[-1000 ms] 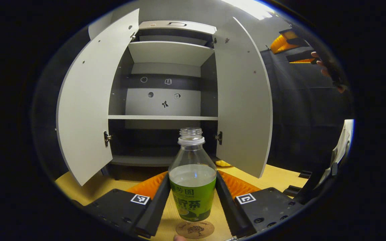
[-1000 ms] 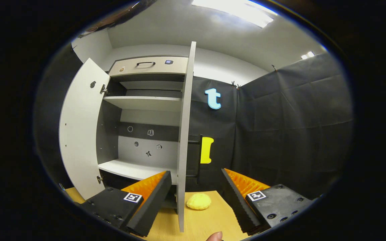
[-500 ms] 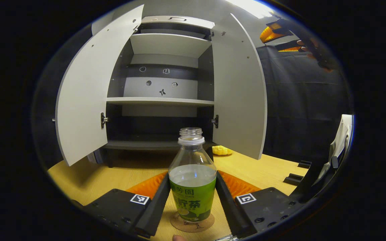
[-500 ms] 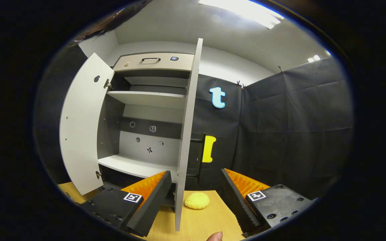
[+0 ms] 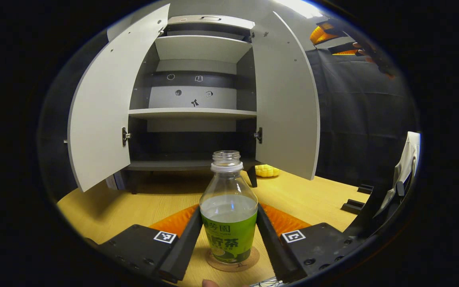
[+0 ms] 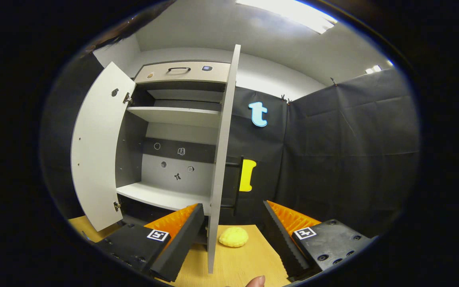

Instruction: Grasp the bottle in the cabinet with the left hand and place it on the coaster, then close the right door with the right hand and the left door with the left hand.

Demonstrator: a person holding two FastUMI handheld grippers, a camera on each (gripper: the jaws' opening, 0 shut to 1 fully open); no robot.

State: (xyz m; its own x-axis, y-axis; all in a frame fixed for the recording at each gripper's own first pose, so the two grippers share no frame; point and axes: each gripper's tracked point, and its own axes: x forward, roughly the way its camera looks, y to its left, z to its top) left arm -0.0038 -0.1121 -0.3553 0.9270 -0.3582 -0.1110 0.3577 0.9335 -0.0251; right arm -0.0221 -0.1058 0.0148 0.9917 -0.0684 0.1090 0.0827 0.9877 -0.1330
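While your left claw [image 5: 228, 235] grips the bottle [image 5: 228, 215] with both fingers on its green label, the bottle's base sits on or just above the coaster [image 5: 233, 261], on the counter [image 5: 134, 203] in front of the cabinet [image 5: 191, 115]; can't tell from the left gripper view if it's fully down. Main risk: the bottle has no cap and there's liquid in it, so if you open unevenly or pull back w/ one finger dragging the label, it tips and spills. It also looks a bit off-centre on the coaster, toward the left, so a nudge could leave it half off the edge. Open wide first, then back straight out. Your right claw [image 6: 233, 235] is spread wide w/ nothing in it, and the right door [image 6: 219, 159] stands edge-on between its fingers, near the left one. Risk there: a push on the thin edge could slip off or catch the door between the fingers, so press on the flat outer face instead. The yellow lump [image 6: 233, 236] on the counter lies beside the door's lower corner; prob. outside the swing, but check. The left door [image 5: 102, 107] is wide open too; closing it, your arm passes near the bottle, so keep clear.
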